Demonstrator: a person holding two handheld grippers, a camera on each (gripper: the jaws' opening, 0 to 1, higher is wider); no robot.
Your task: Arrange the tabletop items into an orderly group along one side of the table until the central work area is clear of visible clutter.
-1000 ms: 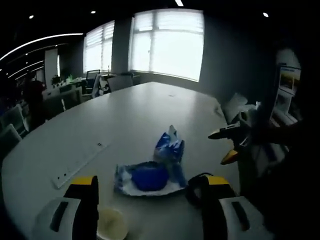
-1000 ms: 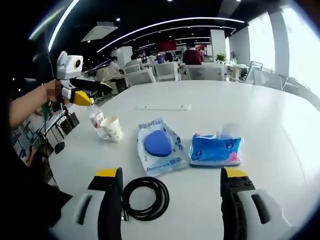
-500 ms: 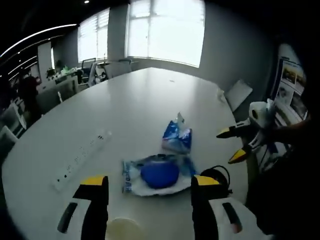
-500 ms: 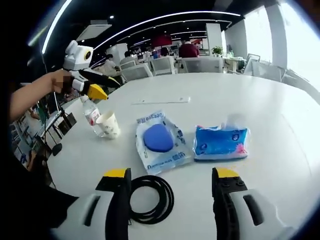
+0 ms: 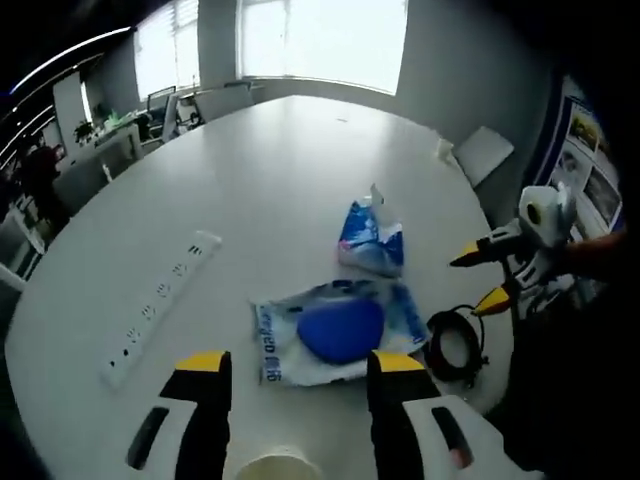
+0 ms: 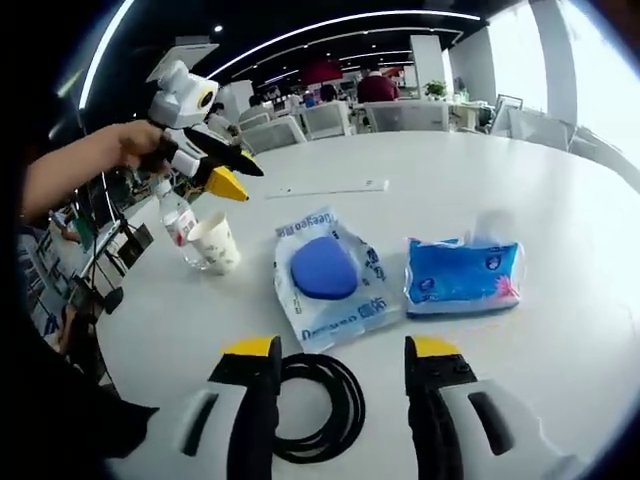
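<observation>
Both grippers' fingers half open, empty; black cable coil [image 6: 318,405] lies between right gripper [image 6: 342,390] fingers at tabletop [image 6: 560,300] near edge, looks light, floppy, best pinched across bundled loops.

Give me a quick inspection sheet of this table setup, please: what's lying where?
Surface: white table, mostly bare.
Job's things: blue tissue pack; clear packet with blue pad; paper cup beside water bottle.
Clutter: white power strip lying apart.
Grippers: left gripper above the cup, jaws open; right gripper open over the cable.
Cables: black coiled cable near the table edge.
Surroundings: office chairs, windows.
</observation>
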